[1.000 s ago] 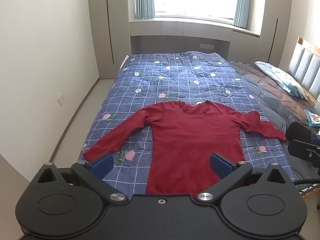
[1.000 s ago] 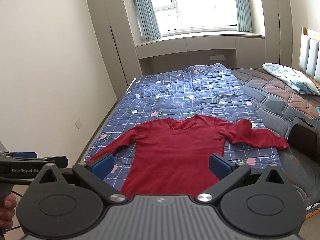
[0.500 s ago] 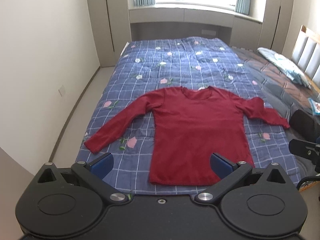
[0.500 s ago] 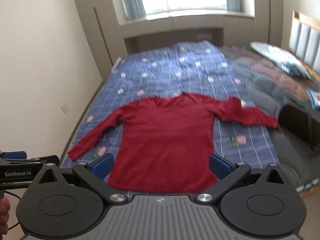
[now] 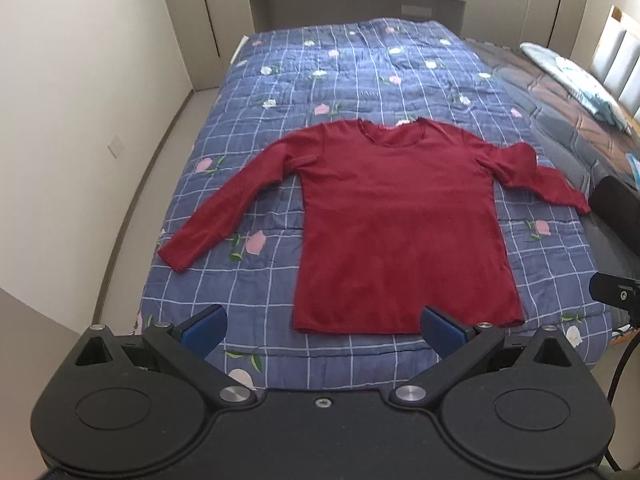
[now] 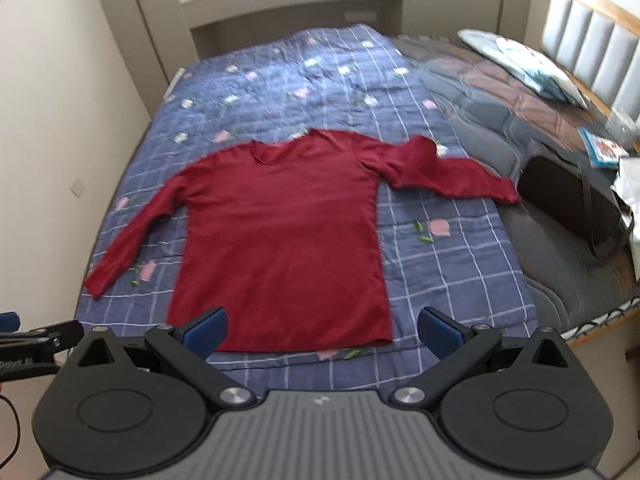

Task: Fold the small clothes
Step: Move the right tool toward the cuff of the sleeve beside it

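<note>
We see a dark red long-sleeved shirt point(image 5: 400, 220) spread flat, front up, on the blue checked quilt point(image 5: 360, 68) that covers the bed. Taking the shirt as our landmark: its neckline points away from us toward the window wall, and its hem lies nearest to us, close to the quilt's near edge. The sleeve on the shirt's left side stretches out straight and slants down toward the quilt's left edge; the sleeve on the other side is bent and bunched near the shoulder, its cuff reaching the quilt's right border.

Our left claw point(image 5: 322, 330) hangs above the bed just short of the hem, its blue pads spread wide apart and gripping nothing. Our right claw point(image 6: 322, 330) hovers likewise near the hem, jaws wide apart and empty, one pad over the hem's left corner in its own view.

To the right of the shirt, past the bent sleeve, sits a dark bag point(image 6: 568, 196) on the bare mattress point(image 6: 500, 92), and farther beyond it a pale patterned pillow point(image 6: 524, 64) by the headboard point(image 6: 592, 40).
</note>
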### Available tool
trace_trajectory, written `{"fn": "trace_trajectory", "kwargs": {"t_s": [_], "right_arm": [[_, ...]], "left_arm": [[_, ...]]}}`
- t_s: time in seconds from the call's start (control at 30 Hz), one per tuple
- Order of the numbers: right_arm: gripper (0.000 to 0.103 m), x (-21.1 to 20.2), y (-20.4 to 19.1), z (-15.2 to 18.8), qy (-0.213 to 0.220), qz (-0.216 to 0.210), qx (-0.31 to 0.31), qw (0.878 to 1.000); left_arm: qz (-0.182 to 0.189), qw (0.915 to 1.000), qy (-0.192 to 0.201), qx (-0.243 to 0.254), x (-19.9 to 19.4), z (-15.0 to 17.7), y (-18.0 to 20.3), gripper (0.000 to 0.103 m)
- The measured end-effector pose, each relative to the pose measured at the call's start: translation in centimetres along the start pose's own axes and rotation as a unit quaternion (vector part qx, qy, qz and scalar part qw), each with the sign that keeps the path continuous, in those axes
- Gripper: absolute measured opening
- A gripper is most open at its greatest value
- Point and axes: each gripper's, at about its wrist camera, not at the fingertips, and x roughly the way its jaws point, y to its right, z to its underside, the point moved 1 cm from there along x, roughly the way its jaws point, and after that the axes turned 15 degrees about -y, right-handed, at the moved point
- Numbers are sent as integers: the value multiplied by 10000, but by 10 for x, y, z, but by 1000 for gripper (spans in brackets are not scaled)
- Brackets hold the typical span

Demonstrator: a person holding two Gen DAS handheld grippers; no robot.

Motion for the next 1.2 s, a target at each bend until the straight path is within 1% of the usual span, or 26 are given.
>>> {"fn": "trace_trajectory", "kwargs": {"t_s": [0.13, 0.3, 0.47, 0.6, 0.67, 0.73, 0.83, 0.93, 1.07, 1.2], "right_arm": [[103, 20, 17, -25, -217, -54, 114, 9997], [103, 51, 37, -61, -506, -117, 95, 9986], [103, 95, 62, -107, -853, -155, 141, 9961], [103, 130, 82, -147, -1028, -37, 129, 9946], [103, 139, 92, -165, -994, 36, 135, 9950], [103, 149, 104, -184, -902, 102, 113, 9958], [103, 168, 119, -205, -809, 267, 124, 9963], [103, 188, 133, -220, -745, 409, 130, 9963], [103, 212, 150, -234, -733, 494, 230, 9958], [103, 236, 164, -243, -721, 544, 251, 9956]], "left_arm": [[-35, 9997, -215, 76, 14, -19, 14, 102], [-116, 9986, -508, 120, 34, -50, 36, 102], [-231, 9955, -915, 81, 70, -93, 65, 102], [-325, 9933, -1108, 84, 102, -125, 90, 102], [-350, 9932, -1109, 62, 119, -143, 105, 102], [-289, 9935, -1092, 101, 133, -163, 123, 102], [-240, 9956, -904, 71, 147, -191, 149, 102], [-249, 9964, -811, -53, 162, -217, 171, 102], [-222, 9969, -752, 6, 180, -235, 193, 102], [-204, 9959, -879, -3, 206, -241, 202, 102]]}}
